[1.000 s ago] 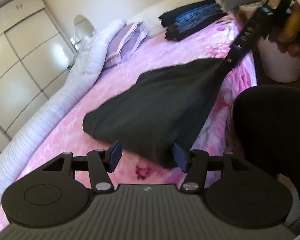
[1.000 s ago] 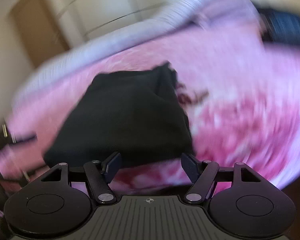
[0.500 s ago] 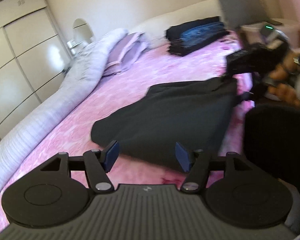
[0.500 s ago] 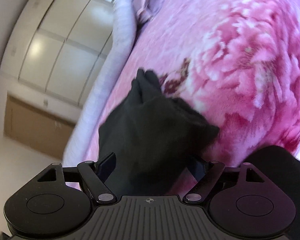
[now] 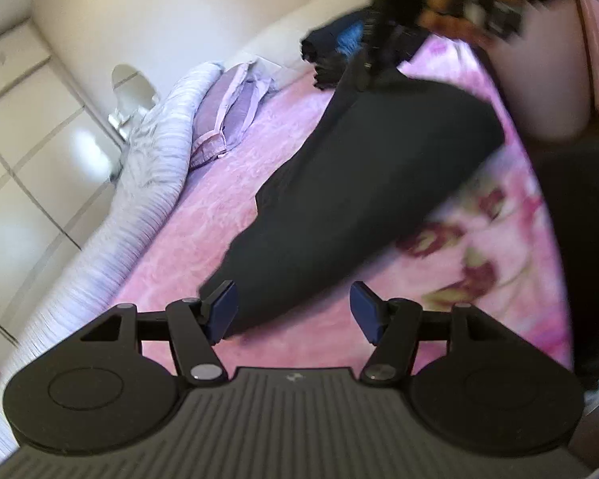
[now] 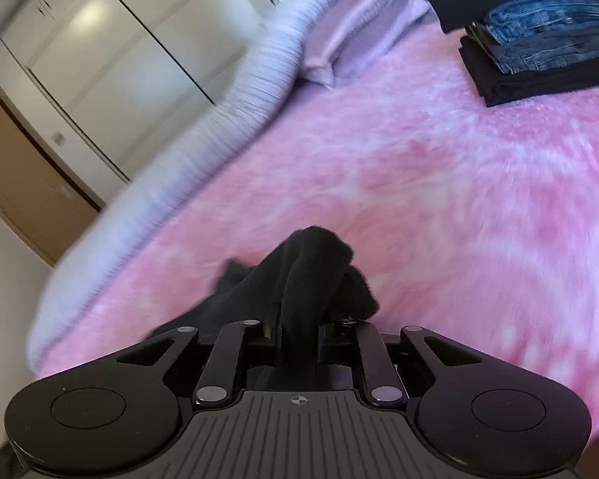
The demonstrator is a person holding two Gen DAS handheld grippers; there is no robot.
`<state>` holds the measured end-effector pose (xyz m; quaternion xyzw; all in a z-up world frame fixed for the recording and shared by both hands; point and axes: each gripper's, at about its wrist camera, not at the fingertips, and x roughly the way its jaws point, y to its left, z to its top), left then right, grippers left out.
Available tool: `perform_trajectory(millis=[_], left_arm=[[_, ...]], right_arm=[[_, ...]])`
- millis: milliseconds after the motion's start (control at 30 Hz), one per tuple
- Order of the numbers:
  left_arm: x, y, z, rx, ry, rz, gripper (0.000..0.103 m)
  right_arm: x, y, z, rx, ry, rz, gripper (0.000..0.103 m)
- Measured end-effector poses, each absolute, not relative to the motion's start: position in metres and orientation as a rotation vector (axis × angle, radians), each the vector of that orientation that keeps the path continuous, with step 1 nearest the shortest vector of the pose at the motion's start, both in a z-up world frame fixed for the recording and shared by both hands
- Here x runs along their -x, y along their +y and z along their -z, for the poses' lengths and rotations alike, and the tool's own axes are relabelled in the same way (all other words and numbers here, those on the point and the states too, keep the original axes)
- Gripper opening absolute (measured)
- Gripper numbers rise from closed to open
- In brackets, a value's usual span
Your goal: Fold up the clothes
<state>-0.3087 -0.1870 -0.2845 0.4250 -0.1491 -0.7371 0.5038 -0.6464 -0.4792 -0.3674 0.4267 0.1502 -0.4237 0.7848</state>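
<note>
Black cloth, a dark garment (image 5: 363,183), is spread across the pink bedspread (image 5: 203,215) toward its near edge; its near end lies between the spread jaws of the left gripper (image 5: 292,311), whose blue pads (image 5: 223,307) are not pressed on it; its far corner is bunched and pinched in the right gripper (image 6: 298,343), whose jaws are closing on the fabric, a fold being seen to stick out beyond them; a stack of folded clothes (image 6: 547,44) is set near the far corner of the bed, beside a lilac pillow (image 6: 359,28).
</note>
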Motion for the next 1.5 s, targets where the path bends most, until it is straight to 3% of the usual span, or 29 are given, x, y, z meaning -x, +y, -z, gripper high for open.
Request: perform_trajectory(millis=[33, 100, 167, 200, 333, 400, 467, 600, 733, 800, 833, 867, 933, 1233, 1367, 1500], left_arm=[[0.311, -0.193, 0.290, -1.067, -0.404, 1.765, 0.059], [0.314, -0.205, 0.302, -1.151, -0.525, 1.741, 0.059], [0.317, -0.215, 0.315, -1.224, -0.638, 1.733, 0.059], [0.318, -0.222, 0.323, -1.266, -0.704, 1.727, 0.059], [0.315, -0.245, 0.351, -1.412, -0.923, 1.692, 0.056], [0.310, -0.255, 0.361, -1.458, -0.996, 1.678, 0.041], [0.307, -0.263, 0.366, -1.480, -1.029, 1.685, 0.040], [0.304, -0.271, 0.369, -1.488, -1.060, 1.697, 0.041], [0.301, -0.277, 0.371, -1.494, -1.073, 1.709, 0.039], [0.303, -0.282, 0.369, -1.524, -1.018, 1.726, 0.020], [0.304, -0.284, 0.368, -1.535, -1.006, 1.730, 0.019], [0.304, -0.287, 0.365, -1.541, -0.996, 1.735, 0.016], [0.304, -0.291, 0.352, -1.530, -0.960, 1.739, 0.014], [0.252, -0.335, 0.219, -1.383, -0.817, 1.568, 0.013], [0.217, -0.300, 0.162, -1.343, -0.738, 1.439, 0.013], [0.200, -0.206, 0.169, -1.375, -0.571, 1.431, 0.015]], right_arm=[[0.648, -0.488, 0.371, -0.921, 0.357, 0.930, 0.017], [0.655, -0.484, 0.373, -0.901, 0.404, 0.959, 0.032], [0.653, -0.455, 0.365, -0.783, 0.455, 1.035, 0.059], [0.650, -0.438, 0.361, -0.713, 0.483, 1.062, 0.063], [0.628, -0.354, 0.351, -0.432, 0.572, 0.998, 0.065], [0.612, -0.308, 0.352, -0.284, 0.619, 0.907, 0.066], [0.587, -0.262, 0.365, -0.100, 0.699, 0.775, 0.066], [0.541, -0.209, 0.412, 0.306, 0.886, 0.680, 0.066], [0.520, -0.216, 0.456, 0.671, 1.061, 0.711, 0.066], [0.522, -0.231, 0.459, 0.694, 1.075, 0.724, 0.062], [0.524, -0.240, 0.459, 0.686, 1.079, 0.712, 0.041], [0.526, -0.247, 0.456, 0.677, 1.075, 0.692, 0.028], [0.528, -0.258, 0.444, 0.665, 1.053, 0.662, 0.023], [0.481, -0.335, 0.332, 0.830, 0.844, 0.617, 0.021], [0.444, -0.340, 0.293, 0.875, 0.703, 0.548, 0.022], [0.426, -0.300, 0.309, 0.861, 0.641, 0.381, 0.022]])
